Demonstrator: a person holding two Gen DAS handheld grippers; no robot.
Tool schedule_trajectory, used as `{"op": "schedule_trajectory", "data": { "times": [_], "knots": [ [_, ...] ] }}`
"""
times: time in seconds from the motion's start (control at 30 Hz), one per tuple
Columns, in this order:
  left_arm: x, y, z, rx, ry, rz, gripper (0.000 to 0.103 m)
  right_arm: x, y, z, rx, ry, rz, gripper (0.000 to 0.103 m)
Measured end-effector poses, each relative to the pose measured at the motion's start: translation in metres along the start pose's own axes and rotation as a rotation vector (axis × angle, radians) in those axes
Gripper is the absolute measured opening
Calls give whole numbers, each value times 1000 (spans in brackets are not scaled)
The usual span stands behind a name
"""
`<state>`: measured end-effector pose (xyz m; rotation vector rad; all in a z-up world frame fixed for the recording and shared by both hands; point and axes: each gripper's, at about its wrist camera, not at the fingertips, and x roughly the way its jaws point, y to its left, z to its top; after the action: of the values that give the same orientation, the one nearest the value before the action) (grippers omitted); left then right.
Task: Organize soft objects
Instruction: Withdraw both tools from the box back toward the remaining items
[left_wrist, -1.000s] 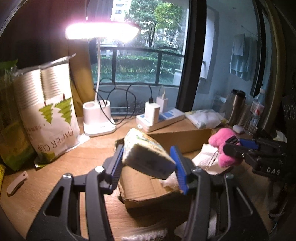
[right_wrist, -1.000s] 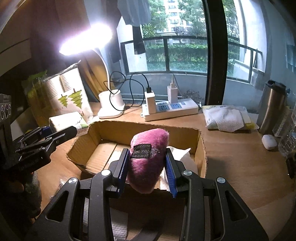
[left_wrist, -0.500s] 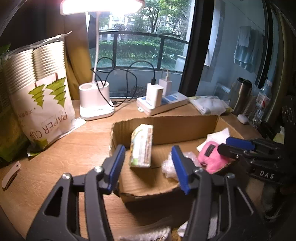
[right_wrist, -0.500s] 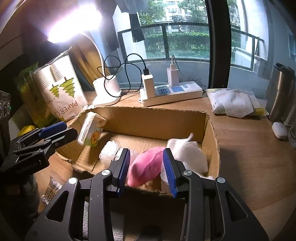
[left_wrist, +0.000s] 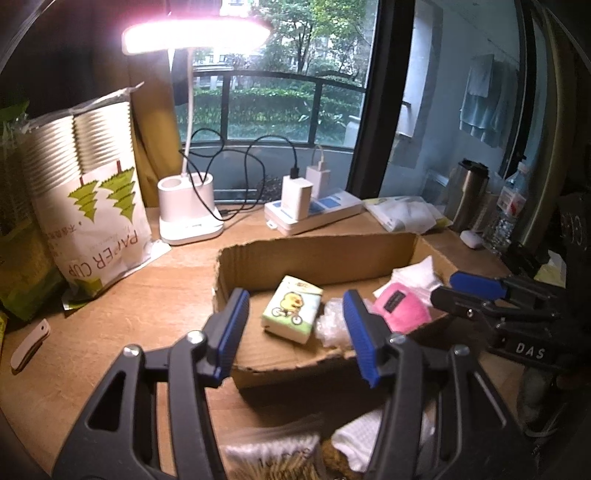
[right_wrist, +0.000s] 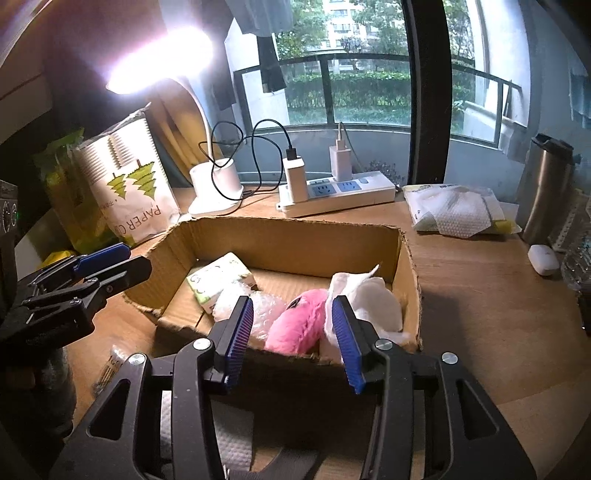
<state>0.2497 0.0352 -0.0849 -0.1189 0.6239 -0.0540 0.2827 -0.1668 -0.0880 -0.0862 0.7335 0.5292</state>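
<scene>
Looking at what's in the cardboard box (right_wrist: 284, 236), left to right: the tissue pack (left_wrist: 291, 309) lies flat on the floor at the left, light and squashy, so I'd pinch it across its short sides. Next is a crinkly clear plastic wad (right_wrist: 240, 306), probably slippery. Then the pink plush (right_wrist: 299, 325), fluffy and forgiving, best grabbed around the middle, and a white cloth (right_wrist: 364, 301) bunched at the right wall that looks floppy. The left gripper (left_wrist: 295, 332) hangs spread and empty over the near edge; the right gripper (right_wrist: 291, 332) has just been opening, its jaws either side of the plush but not pressing it. The wooden desk (right_wrist: 480, 295) is cluttered: paper cup bag (left_wrist: 88, 206), lamp (left_wrist: 190, 210), power strip (right_wrist: 336, 192) and steel tumbler (right_wrist: 546, 184) by the window.
</scene>
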Motion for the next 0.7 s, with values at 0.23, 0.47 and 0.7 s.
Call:
{"op": "schedule_trajectory", "data": {
  "times": [0.23,0.47,0.7],
  "knots": [
    [-21,-7,-5,0,-23,-21,62,-20,8,-5,-9,-25,-6,47],
    [-39,-9,-11,-3,-37,-35,70,-36,15,-12,-12,-42,-14,47],
    [-54,-6,-22,-8,-41,-31,70,-47,22,-22,-15,-46,-21,48]
  ]
}}
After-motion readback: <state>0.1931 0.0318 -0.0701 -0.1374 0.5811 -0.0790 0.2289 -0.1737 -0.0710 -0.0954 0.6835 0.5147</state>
